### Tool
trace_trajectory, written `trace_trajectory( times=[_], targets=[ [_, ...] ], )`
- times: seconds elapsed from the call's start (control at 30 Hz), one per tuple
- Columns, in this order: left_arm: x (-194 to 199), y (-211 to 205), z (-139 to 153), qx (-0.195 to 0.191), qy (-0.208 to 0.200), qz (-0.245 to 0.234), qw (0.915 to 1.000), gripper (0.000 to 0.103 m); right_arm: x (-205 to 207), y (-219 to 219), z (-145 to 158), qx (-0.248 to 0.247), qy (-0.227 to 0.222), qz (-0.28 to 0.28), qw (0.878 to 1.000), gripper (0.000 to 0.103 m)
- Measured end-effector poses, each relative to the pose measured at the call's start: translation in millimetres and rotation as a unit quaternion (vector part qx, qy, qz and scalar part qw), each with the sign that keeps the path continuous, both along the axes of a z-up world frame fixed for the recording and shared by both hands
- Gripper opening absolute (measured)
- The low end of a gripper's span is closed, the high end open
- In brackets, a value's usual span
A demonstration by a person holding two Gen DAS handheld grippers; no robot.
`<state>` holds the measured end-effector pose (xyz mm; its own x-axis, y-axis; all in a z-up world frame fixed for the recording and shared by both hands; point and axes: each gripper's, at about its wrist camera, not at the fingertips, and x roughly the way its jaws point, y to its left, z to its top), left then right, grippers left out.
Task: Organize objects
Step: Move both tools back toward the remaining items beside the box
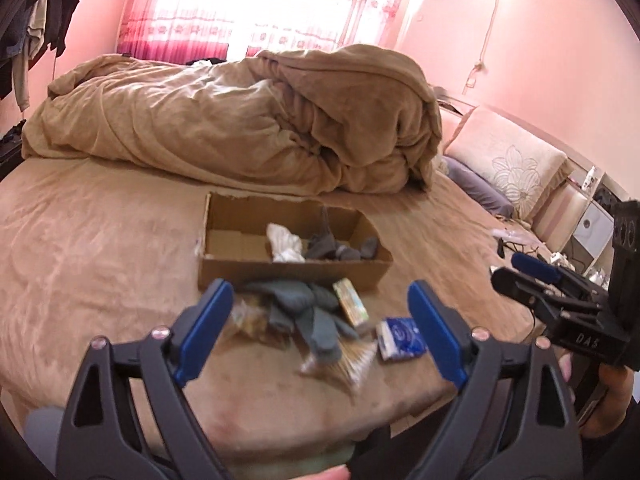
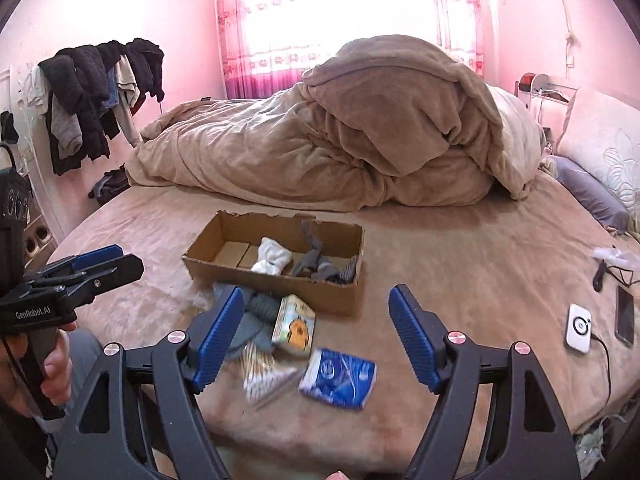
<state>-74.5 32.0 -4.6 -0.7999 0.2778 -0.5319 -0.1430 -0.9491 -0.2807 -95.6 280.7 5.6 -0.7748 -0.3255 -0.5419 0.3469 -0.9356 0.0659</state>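
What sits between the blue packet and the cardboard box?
The small yellow carton lies between the blue packet and the cardboard box, with bare sheet to its right. Clearest in the right wrist view.

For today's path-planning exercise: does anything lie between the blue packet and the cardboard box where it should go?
Yes. The small yellow carton and the heap of grey socks lie against the cardboard box's near wall, between it and the blue packet. Lifting the packet over them looks the simplest route.
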Motion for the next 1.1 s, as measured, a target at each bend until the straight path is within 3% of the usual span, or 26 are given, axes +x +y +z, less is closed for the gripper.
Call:
trace_trajectory(
  times=[0.3, 0.5, 0.8, 0.87, 0.93, 1.1],
  targets=[
    [22, 19, -35, -0.008, -0.025, 0.002, 0.9997, 0.091, 38, 12, -18, 0.013, -0.01, -0.012, 1.0, 0.08],
    [24, 31, -56, -0.008, -0.046, 0.007, 0.9989, 0.096, 42, 16, -35, 0.011, -0.027, -0.009, 1.0, 0.081],
    [5, 52, -93, -0.016, -0.087, 0.003, 0.9961, 0.096, 30, 14, -62, 0.008, -0.046, 0.0, 0.999, 0.081],
    [-1, 57, -103, -0.018, -0.097, 0.002, 0.9951, 0.096, 25, 15, -69, 0.008, -0.052, 0.0, 0.999, 0.088],
    [-6, 63, -112, -0.021, -0.104, -0.002, 0.9944, 0.096, 20, 15, -75, 0.011, -0.057, -0.001, 0.998, 0.088],
    [-23, 77, -131, -0.048, -0.111, -0.008, 0.9926, 0.096, -2, 14, -94, 0.017, -0.077, 0.0, 0.997, 0.088]
  ],
)
